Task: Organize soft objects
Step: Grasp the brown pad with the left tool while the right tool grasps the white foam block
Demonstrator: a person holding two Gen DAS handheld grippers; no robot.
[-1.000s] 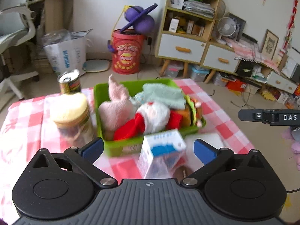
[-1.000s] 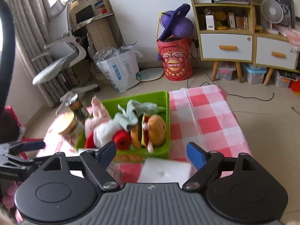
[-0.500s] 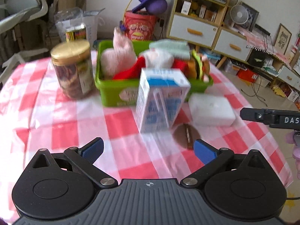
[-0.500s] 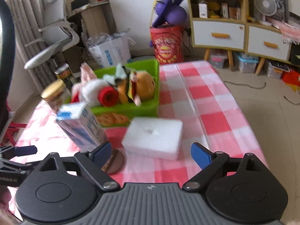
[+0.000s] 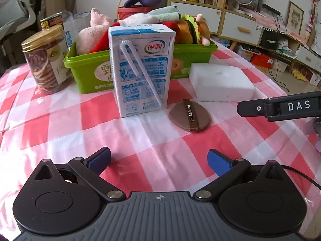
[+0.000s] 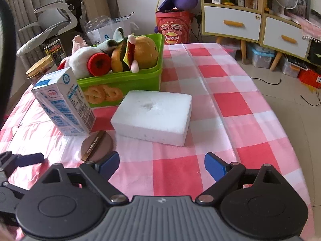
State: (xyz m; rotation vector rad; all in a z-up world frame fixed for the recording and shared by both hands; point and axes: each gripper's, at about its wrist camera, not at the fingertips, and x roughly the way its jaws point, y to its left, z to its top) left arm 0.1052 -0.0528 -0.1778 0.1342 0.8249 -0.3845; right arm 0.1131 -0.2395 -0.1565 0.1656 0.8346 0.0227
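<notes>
A: Where do we stand with the soft things? We see the green plastic bin (image 6: 128, 80) in the upper left of the right wrist view, already stuffed with the plush burger toy (image 6: 138, 54) and the white plush with red cuffs (image 6: 90, 60).

B: Two soft pieces lie outside it, we judge: the white rectangular foam sponge block (image 6: 154, 116) at centre frame, and the flat brown round powder puff with its ribbon strap (image 6: 97, 145) lower left of it, both flat on the red-and-white checked tablecloth (image 6: 230, 104).

A: Which of our tools is nearer the block?

B: The right gripper (image 6: 161, 165), we think. Its blue-padded jaws are spread wide and hold nothing, and the block sits straight ahead, just above the gap between them. Its long axis runs across the frame, tilted slightly toward the upper right, so we would close across the short side.

A: And the left gripper (image 5: 158, 159)?

B: Also spread wide and empty. In its view the blue-and-white milk carton (image 5: 140, 68) stands upright at centre, with the puff to the lower right of it and the block further right, near the right gripper's finger.
</notes>
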